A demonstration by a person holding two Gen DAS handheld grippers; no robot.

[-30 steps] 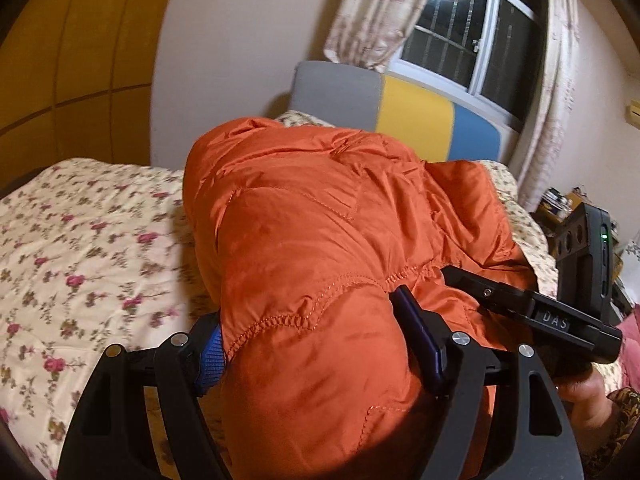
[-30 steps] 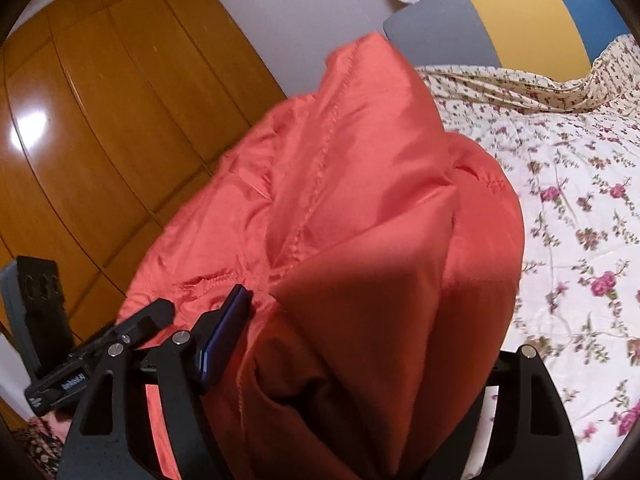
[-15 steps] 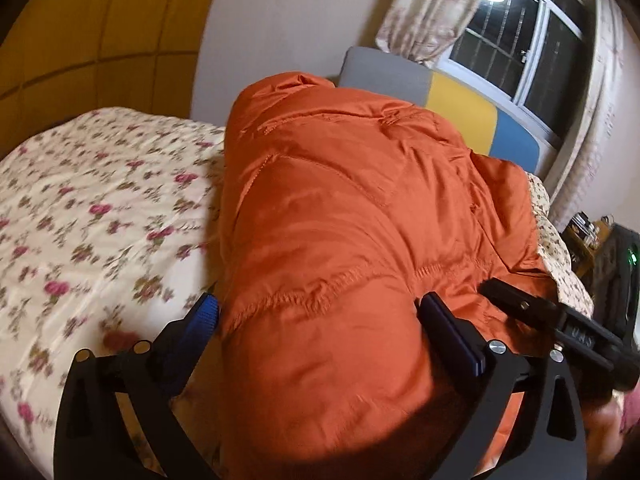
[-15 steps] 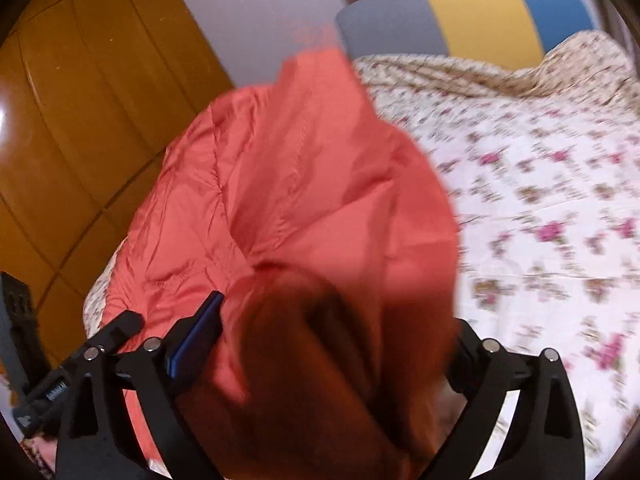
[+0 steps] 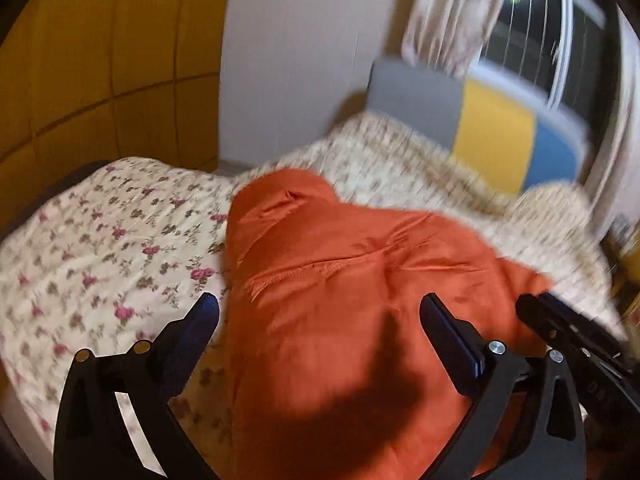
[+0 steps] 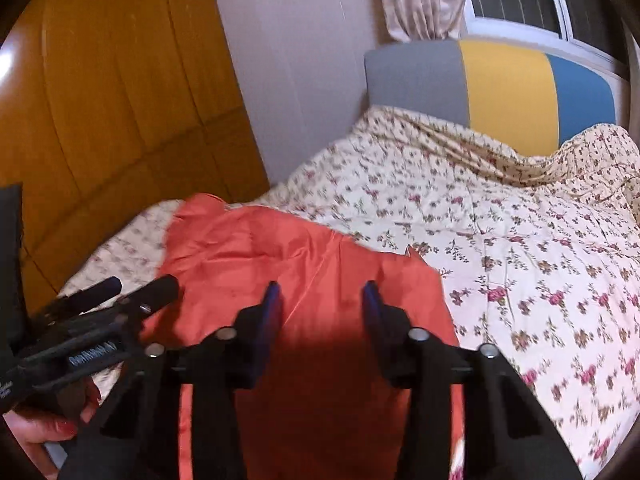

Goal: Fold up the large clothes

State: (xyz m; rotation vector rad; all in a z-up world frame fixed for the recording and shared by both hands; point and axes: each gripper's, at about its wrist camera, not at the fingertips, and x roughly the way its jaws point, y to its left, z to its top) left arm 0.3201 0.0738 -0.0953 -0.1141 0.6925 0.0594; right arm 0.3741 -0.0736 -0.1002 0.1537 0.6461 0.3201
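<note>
Both wrist views close, angled down; share orange jacket [image 5: 340, 300], bed [image 6: 520, 240].

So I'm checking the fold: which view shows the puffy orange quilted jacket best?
The right wrist view: the puffy orange quilted jacket lies sharp, edges visible. The left wrist view shows it blurred, though closer.

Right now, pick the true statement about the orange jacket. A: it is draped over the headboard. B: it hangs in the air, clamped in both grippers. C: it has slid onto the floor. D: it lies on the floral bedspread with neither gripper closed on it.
D: the orange jacket lies on the floral bedspread, with the left gripper and right gripper above it, pads off the fabric.
</note>
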